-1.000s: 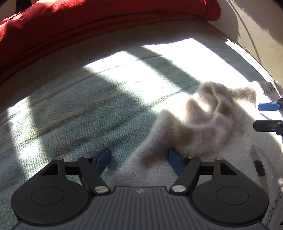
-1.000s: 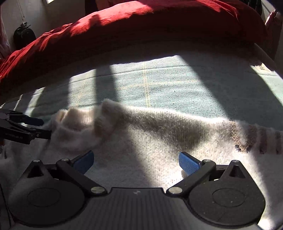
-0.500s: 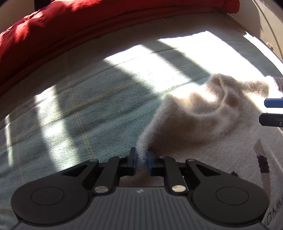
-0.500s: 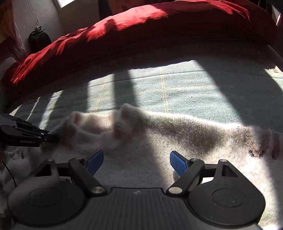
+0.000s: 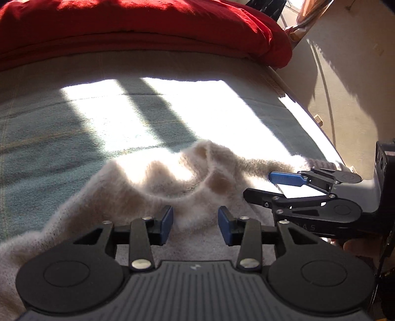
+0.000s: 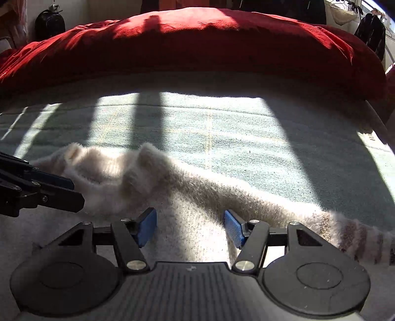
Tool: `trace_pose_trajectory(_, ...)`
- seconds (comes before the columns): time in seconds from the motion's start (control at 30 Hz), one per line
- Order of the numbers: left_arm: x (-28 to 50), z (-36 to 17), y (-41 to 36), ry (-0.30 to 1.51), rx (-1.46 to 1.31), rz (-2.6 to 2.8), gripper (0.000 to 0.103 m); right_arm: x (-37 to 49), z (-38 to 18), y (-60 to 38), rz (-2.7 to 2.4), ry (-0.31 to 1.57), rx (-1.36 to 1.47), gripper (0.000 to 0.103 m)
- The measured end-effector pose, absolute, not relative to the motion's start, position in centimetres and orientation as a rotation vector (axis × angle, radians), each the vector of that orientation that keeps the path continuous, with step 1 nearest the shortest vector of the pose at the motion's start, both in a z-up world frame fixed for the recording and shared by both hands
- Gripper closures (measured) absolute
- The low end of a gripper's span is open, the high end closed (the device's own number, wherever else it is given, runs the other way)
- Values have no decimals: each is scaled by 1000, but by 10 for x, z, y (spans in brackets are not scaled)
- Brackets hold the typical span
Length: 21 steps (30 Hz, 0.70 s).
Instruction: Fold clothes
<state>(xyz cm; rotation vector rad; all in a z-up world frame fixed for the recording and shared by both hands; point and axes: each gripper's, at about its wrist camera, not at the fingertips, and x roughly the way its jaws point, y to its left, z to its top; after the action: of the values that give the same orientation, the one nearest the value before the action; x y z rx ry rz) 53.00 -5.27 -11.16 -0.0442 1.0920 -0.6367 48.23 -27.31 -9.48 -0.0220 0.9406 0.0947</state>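
Cream knit sweater (image 5: 153,195) lies rumpled on the green blanket (image 6: 246,138) below the red duvet (image 6: 187,47); we hold left gripper (image 5: 195,221) and right gripper (image 6: 190,226) spread apart over it, gripping nothing.

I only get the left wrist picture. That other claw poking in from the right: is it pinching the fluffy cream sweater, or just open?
Observer: Just open. The right wrist view shows the right gripper spread wide over the sweater, gripping nothing.
Operator: Where does the sweater end on that side?
Observer: In a sleeve cuff with brown stripes, off to that gripper's right.
Operator: Anything beyond the red duvet?
Observer: A black bag hangs by the wall at far left.
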Motion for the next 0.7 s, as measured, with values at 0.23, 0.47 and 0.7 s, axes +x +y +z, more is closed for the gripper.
trace_pose_trajectory(0.23,550,-112,-52,1036,-169,-568,69,504,-103,-278,76,922,18,30)
trace_pose_trajectory(0.47,515,-92,-44,1038,-110,-515,62,483,-81,-274,100,882,97,30)
trace_pose_trajectory(0.7,491,-106,-28,1075,-68,-410,58,515,-109,-254,91,866,91,13)
